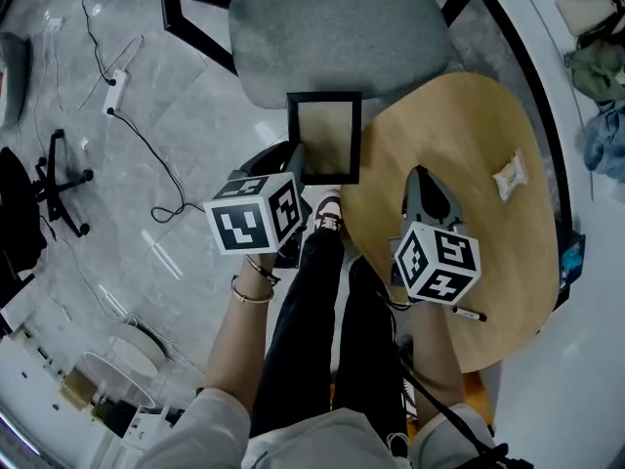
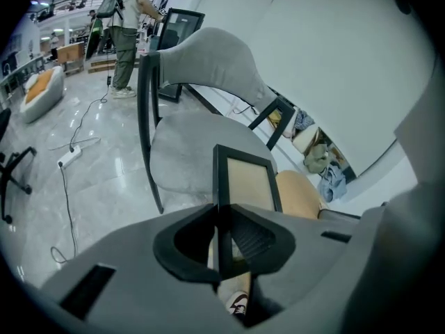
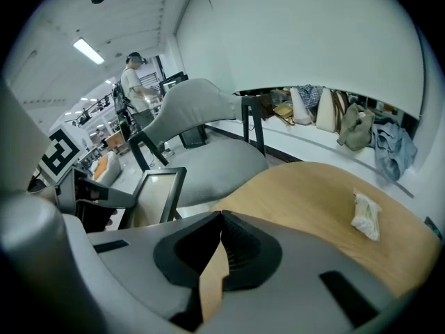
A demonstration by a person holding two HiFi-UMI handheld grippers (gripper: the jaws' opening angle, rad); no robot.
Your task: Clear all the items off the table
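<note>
Lower left corner of picture frame (image 1: pixel 323 135) behind left gripper (image 1: pixel 296 154), chair (image 1: pixel 337 32) partly beyond top edge

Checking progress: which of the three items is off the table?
The black picture frame, held in the left gripper, beside the table; the white packet and the pen lie on it.

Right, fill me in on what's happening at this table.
A person works a gripper in each hand. The left gripper clamps the edge of a black picture frame, held in the air off the wooden table, near a grey chair. The right gripper hangs over the table, shut and empty. A white packet and a pen lie on it.
</note>
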